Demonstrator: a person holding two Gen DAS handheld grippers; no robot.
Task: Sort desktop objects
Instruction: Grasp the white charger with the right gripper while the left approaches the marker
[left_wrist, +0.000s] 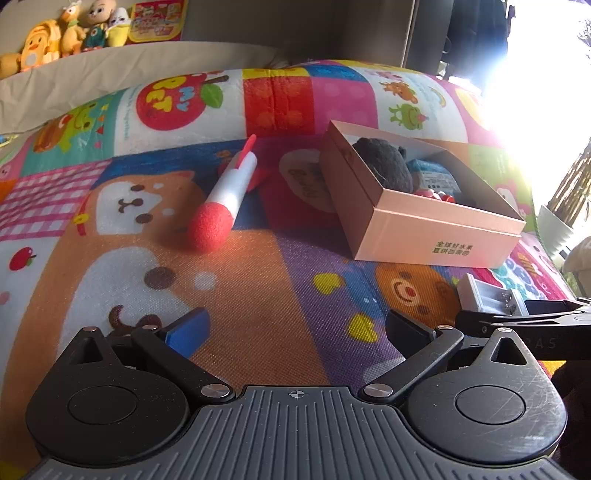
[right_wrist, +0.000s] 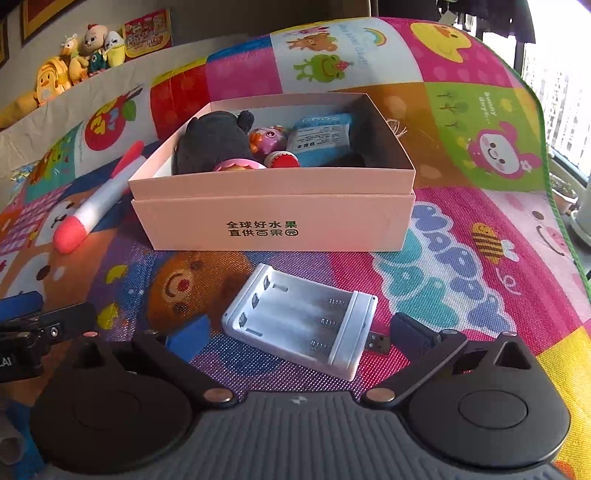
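pink box already holds several toys; foam rocket and white battery charger remain outside (both my claws gape wide, empty).

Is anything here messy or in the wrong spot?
Two things lie outside the box: the white battery charger sits slanted on the mat in front of it, its slots empty, and the foam rocket lies on its side to the box's left. Nothing looks broken or spilled.
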